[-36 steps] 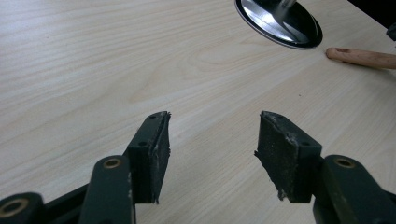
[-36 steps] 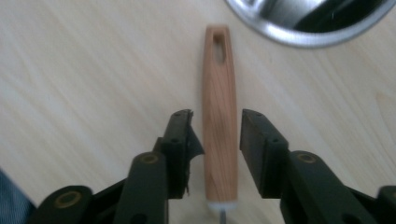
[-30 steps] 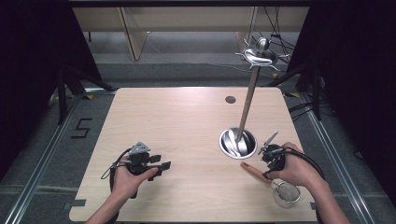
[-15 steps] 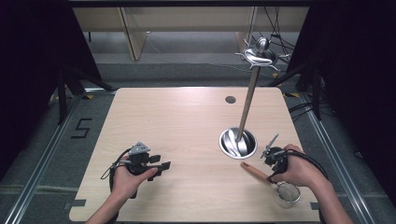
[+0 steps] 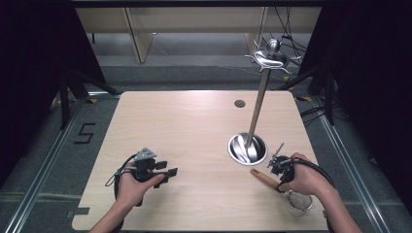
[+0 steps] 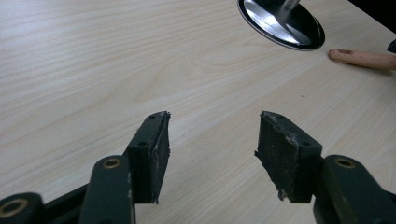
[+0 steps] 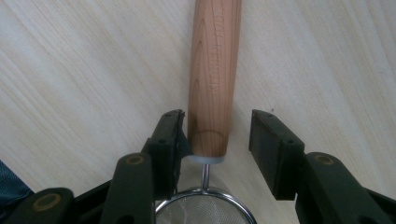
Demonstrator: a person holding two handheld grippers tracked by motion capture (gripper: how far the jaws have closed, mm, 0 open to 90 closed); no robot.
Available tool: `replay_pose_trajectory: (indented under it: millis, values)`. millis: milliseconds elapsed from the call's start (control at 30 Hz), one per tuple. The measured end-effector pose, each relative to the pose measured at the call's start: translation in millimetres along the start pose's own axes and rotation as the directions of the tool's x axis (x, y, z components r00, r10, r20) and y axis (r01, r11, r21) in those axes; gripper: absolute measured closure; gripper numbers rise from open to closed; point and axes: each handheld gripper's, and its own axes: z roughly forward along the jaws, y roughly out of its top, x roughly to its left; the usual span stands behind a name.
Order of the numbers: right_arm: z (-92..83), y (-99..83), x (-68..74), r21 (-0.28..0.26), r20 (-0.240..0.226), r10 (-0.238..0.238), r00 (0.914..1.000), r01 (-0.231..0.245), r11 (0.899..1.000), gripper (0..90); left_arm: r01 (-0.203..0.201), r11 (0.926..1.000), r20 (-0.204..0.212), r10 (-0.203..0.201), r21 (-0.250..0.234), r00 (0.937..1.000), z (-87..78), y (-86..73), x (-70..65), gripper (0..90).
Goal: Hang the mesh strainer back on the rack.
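The right tool (image 5: 278,164) has shifted slightly toward the strainer's wooden handle (image 5: 264,177).

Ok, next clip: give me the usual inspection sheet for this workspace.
Surface: light wood table, small dark hole near far edge.
Job's things: strainer with wooden handle lying flat; mesh bowl at near right; metal stand with pole.
Clutter: nothing seen.
Grippers: left gripper open over bare wood; right gripper open, fingers straddling the handle.
Cables: one trailing from each gripper.
Surroundings: dark curtains, floor rails, marking "5".
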Motion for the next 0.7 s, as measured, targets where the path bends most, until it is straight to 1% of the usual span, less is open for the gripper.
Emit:
replay_pose_trajectory:
  millis: [33,67,133,200,233,300,333,367,400,433,500,533,567,600,700]
  values:
    - [0.9,0.1,0.2,0.007,-0.004,0.007,1.0,-0.007,1.0,55.8,0.0,1.0,0.0,0.0,0.0,1.0,0.0,0.0,0.0,42.8]
    - [2.2,0.1,0.2,0.002,-0.005,0.009,0.9999,-0.009,1.0,56.4,0.003,1.0,0.003,-0.003,-0.003,1.0,0.5,-0.1,-0.4,42.8]
    - [3.0,1.0,-1.0,0.017,-0.008,-0.005,1.0,0.005,1.0,57.2,0.002,1.0,0.002,-0.002,-0.002,1.0,0.6,-0.1,-0.3,42.8]
    - [3.7,1.2,-1.1,0.016,-0.008,-0.004,1.0,0.004,1.0,57.4,0.003,1.0,0.002,-0.003,-0.001,1.0,0.6,0.0,-0.3,42.8]
    - [5.4,1.3,-0.5,0.021,-0.016,0.012,0.9998,-0.012,1.0,59.2,0.003,1.0,0.001,-0.003,-0.003,1.0,0.5,0.1,-0.3,42.7]
    - [6.0,1.6,-1.1,0.021,-0.018,0.007,0.9998,-0.007,1.0,59.6,0.004,1.0,0.0,-0.004,-0.003,1.0,0.4,0.1,-0.3,42.8]
    - [8.4,2.1,-3.6,0.006,-0.023,-0.016,0.9996,0.016,1.0,60.5,0.003,1.0,0.002,-0.003,-0.002,1.0,0.7,0.1,-0.2,42.8]
    - [9.3,1.8,-4.5,0.0,-0.02,-0.026,0.9995,0.026,1.0,61.1,0.003,1.0,0.002,-0.003,-0.002,1.0,0.7,0.1,-0.2,42.8]
    - [8.7,1.8,-1.6,0.014,-0.016,0.009,0.9998,-0.009,1.0,61.7,0.007,1.0,0.005,-0.007,-0.006,1.0,1.2,0.0,-0.7,42.8]
    - [8.7,1.8,-1.6,0.011,-0.023,0.011,0.9997,-0.01,1.0,62.4,0.007,1.0,0.005,-0.007,-0.006,1.0,1.2,0.0,-0.7,42.8]
    - [8.7,1.5,-2.5,0.006,-0.017,0.003,0.9998,-0.003,1.0,64.8,0.002,1.0,0.003,-0.002,0.0,1.0,0.5,0.1,-0.1,42.8]
    - [8.8,1.0,-1.8,0.002,-0.024,0.021,0.9995,-0.02,1.0,65.9,0.002,1.0,0.003,-0.002,0.0,1.0,0.5,0.1,-0.1,42.8]
    - [8.8,1.0,-1.8,0.002,-0.024,0.021,0.9995,-0.02,1.0,65.9,0.002,1.0,0.001,-0.002,-0.001,1.0,0.5,0.1,-0.1,42.8]
    - [8.5,0.6,-1.3,0.001,-0.034,0.037,0.9988,-0.037,0.999,68.0,0.002,1.0,0.002,-0.002,-0.001,1.0,0.4,0.1,0.0,42.8]
    - [7.9,0.5,-2.1,0.002,-0.027,0.025,0.9993,-0.025,1.0,68.4,0.002,1.0,0.002,-0.002,-0.001,1.0,0.5,0.1,-0.1,42.8]
